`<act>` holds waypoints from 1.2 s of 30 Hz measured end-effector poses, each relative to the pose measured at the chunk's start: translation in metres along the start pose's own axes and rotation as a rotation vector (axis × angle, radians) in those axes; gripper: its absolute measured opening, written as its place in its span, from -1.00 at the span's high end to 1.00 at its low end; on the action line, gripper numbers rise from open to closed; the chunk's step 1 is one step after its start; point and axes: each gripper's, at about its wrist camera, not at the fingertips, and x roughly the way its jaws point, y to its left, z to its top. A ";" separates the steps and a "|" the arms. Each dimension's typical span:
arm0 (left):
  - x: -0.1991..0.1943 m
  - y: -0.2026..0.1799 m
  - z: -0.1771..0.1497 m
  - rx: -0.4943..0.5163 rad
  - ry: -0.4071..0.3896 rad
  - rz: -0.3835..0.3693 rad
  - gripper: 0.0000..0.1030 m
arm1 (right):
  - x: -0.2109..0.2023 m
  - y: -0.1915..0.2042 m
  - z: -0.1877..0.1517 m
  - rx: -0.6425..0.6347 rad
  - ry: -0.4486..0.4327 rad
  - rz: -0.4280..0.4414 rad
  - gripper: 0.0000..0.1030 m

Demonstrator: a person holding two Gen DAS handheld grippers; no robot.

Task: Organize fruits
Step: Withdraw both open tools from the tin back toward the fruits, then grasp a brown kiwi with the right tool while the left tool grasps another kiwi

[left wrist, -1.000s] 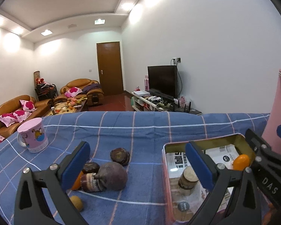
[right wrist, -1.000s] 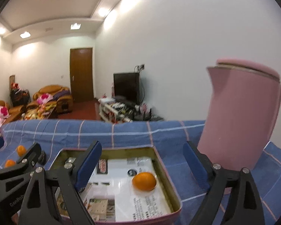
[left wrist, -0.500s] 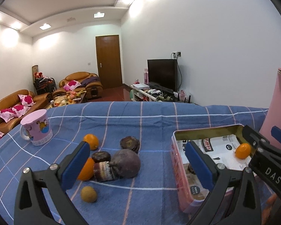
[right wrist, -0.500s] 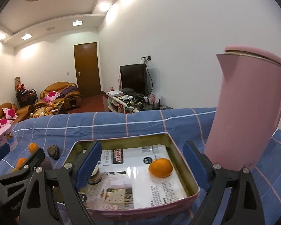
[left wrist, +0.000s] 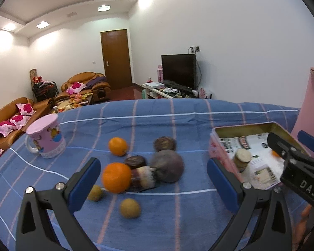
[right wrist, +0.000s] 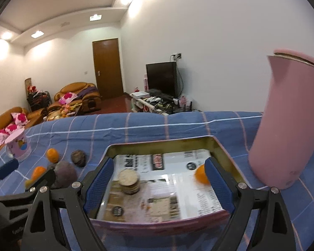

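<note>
On the blue checked cloth lies a cluster of fruit: a near orange [left wrist: 116, 177], a far orange [left wrist: 117, 146], a big dark purple fruit [left wrist: 167, 165], two small dark ones, a brown-and-white cut piece [left wrist: 143, 179] and two small yellow-brown fruits [left wrist: 129, 208]. My left gripper [left wrist: 152, 185] hangs open above and in front of this cluster, holding nothing. To the right stands a pink tin tray [right wrist: 161, 145] lined with printed paper, holding an orange [right wrist: 200, 174] and a round beige piece [right wrist: 129, 181]. My right gripper [right wrist: 159, 185] is open over the tray, empty.
A pink mug [left wrist: 46, 139] stands at the cloth's left. A tall pink jug [right wrist: 286, 123] stands right of the tray, close to my right gripper. Beyond the table's far edge lie sofas, a door and a television.
Both grippers have drawn back toward the table's near side, so more fruit and more of the tray show. The fruits and the tray have not moved. Both grippers stay open.
</note>
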 end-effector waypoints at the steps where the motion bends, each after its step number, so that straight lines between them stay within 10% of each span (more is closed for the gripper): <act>1: 0.000 0.005 0.000 0.003 0.001 0.006 -1.00 | -0.001 0.005 -0.001 -0.011 -0.004 0.006 -0.74; 25: 0.031 0.166 -0.001 -0.153 0.157 -0.015 -1.00 | 0.003 0.142 -0.022 -0.275 0.148 0.324 -0.73; 36: 0.031 0.149 -0.004 0.027 0.193 -0.155 -1.00 | 0.035 0.185 -0.035 -0.347 0.336 0.390 -0.05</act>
